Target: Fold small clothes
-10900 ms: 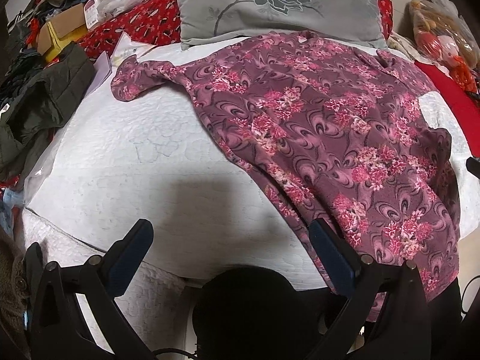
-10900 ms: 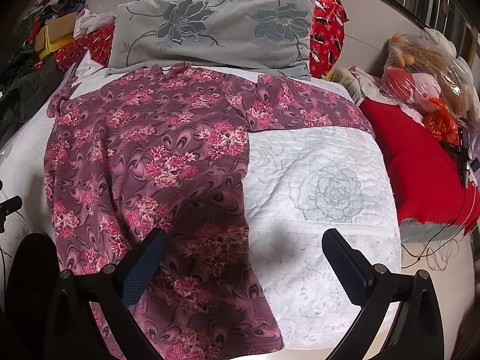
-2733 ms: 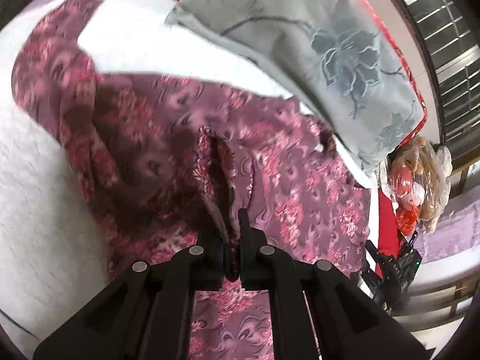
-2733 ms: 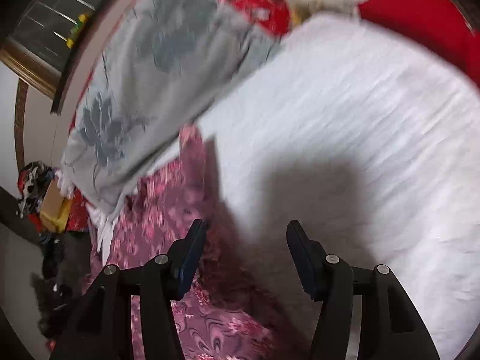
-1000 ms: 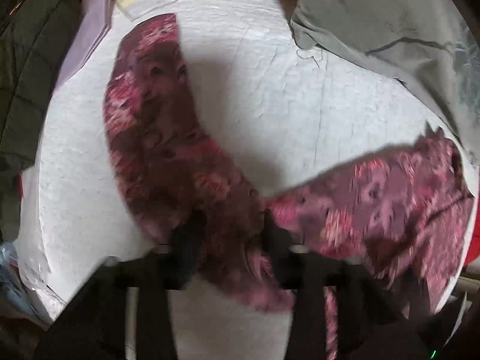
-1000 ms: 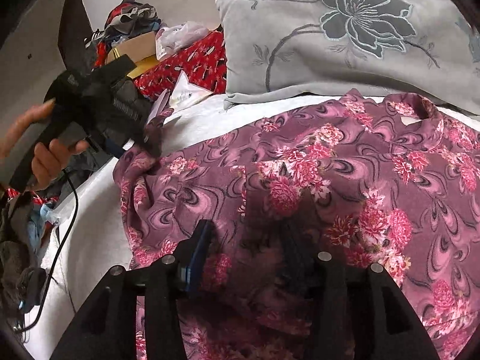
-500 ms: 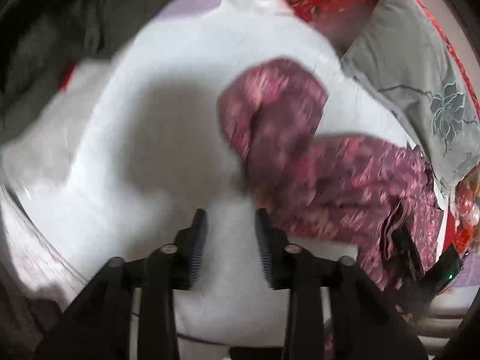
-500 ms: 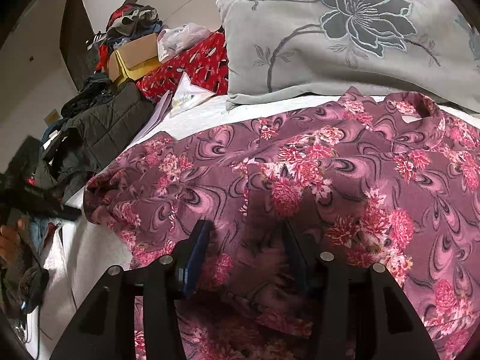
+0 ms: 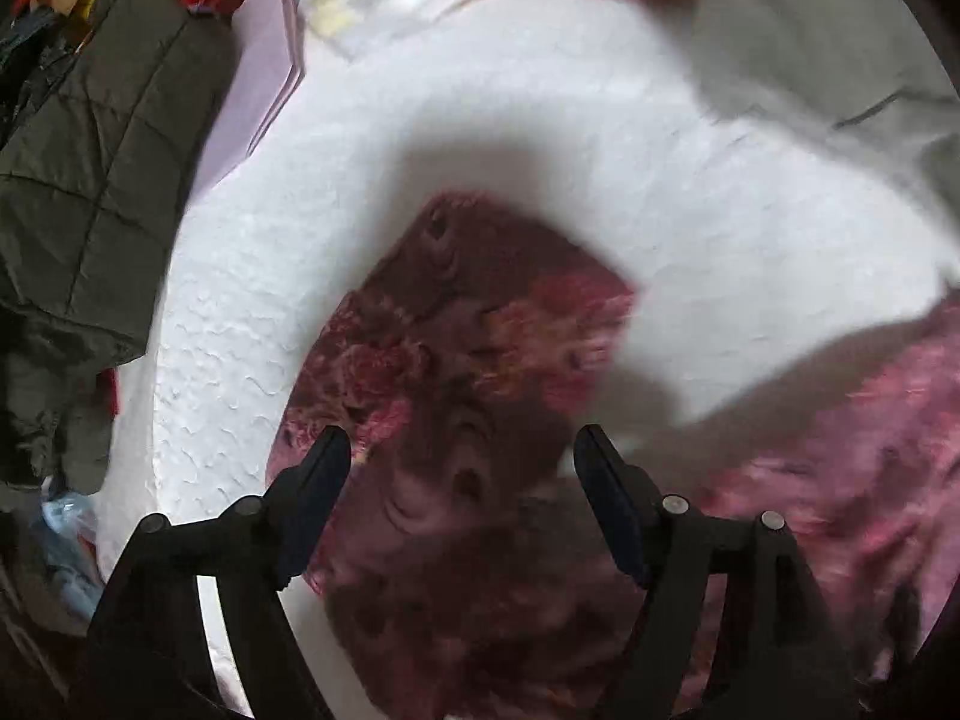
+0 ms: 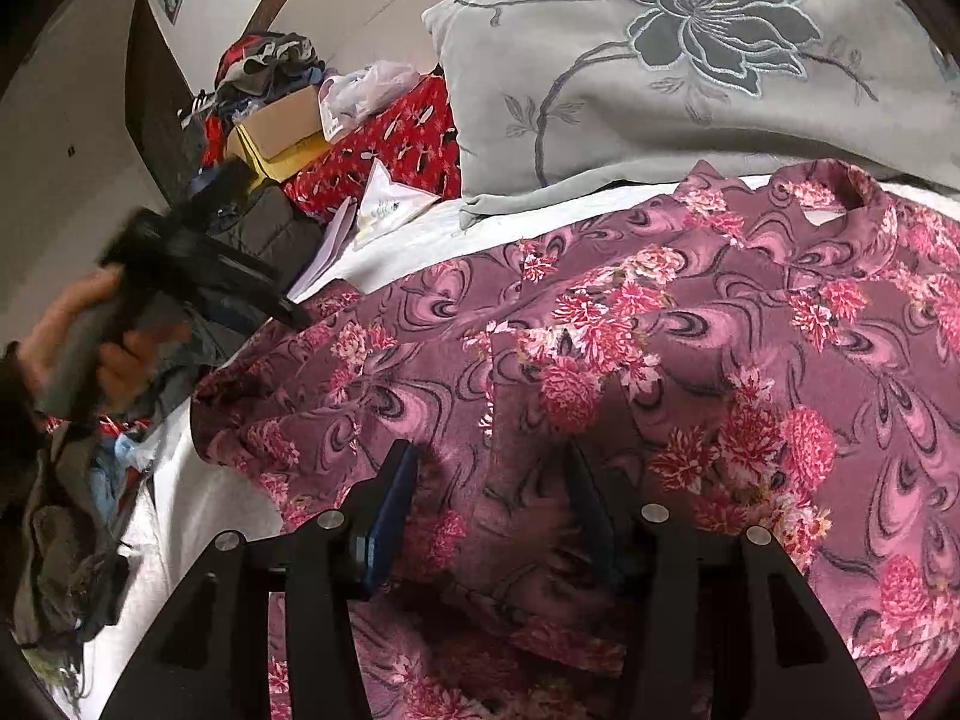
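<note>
A maroon top with pink flowers [image 10: 690,330] lies spread on the white quilt [image 10: 198,510]. My right gripper [image 10: 489,468] stands half open low over the top's body, with cloth lying under and between its fingers, unpinched. The top's sleeve [image 9: 468,324] rests on the quilt [image 9: 540,150] in the blurred left wrist view. My left gripper [image 9: 461,444] hangs just above the sleeve end with its jaws opening and nothing gripped. In the right wrist view the left gripper [image 10: 288,309] shows at the left, held by a hand [image 10: 114,354], near the sleeve.
A grey flowered pillow [image 10: 660,60] lies past the collar. Beyond the bed's left edge sit a dark quilted jacket [image 9: 90,168], papers [image 10: 390,198], a cardboard box [image 10: 282,120], red patterned bedding [image 10: 384,138] and a heap of clothes.
The left gripper let the sleeve go, swung off to the left, and came back over the sleeve end with wider jaws. The sleeve now lies flat. The right gripper stayed put.
</note>
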`<state>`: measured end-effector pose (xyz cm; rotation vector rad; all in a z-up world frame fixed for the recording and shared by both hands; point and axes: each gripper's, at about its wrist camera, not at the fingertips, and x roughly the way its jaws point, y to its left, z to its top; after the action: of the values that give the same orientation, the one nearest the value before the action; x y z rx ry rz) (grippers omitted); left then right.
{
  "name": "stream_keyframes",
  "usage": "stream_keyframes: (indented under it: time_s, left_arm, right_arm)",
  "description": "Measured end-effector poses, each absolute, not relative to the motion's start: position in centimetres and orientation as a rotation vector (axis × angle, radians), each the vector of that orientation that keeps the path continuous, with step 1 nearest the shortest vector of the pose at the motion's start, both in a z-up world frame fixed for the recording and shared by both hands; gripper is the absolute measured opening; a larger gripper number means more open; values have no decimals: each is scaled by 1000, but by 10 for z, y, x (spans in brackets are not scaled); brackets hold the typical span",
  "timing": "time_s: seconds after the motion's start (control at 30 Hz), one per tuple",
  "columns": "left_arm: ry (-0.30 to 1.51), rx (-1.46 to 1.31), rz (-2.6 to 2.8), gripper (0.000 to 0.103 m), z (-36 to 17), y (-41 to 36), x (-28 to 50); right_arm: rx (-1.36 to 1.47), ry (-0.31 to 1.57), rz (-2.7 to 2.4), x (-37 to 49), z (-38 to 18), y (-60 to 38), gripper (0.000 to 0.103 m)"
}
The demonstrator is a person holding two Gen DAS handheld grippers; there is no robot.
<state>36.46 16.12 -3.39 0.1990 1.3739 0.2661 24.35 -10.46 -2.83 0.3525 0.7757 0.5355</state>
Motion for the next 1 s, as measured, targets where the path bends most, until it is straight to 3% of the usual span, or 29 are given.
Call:
stream_keyframes:
  time_s: [0.07, 0.1, 0.13, 0.2, 0.33, 0.5, 0.7, 1.0]
  left_arm:
    - [1359, 125, 264, 75, -38, 174, 370]
    - [1345, 53, 260, 68, -34, 185, 369]
    - [1327, -19, 261, 40, -29, 197, 367]
    - [1299, -140, 238, 8, -19, 224, 362]
    - [1182, -382, 160, 8, 13, 272, 340]
    - [1057, -474, 109, 8, 48, 279, 309]
    - [1022, -472, 9, 8, 76, 235, 294]
    - [1036, -415, -184, 8, 101, 124, 285]
  right_arm:
    - [369, 775, 543, 243, -29, -106, 54]
    - [377, 774, 548, 244, -29, -107, 54]
    - [382, 774, 550, 244, -29, -108, 54]
    - [390, 773, 553, 244, -30, -108, 54]
    - [386, 774, 552, 244, -29, -108, 54]
    - [370, 802, 537, 246, -25, -106, 54]
    - [322, 894, 473, 245, -3, -121, 56]
    - [247, 922, 140, 225, -4, -241, 61]
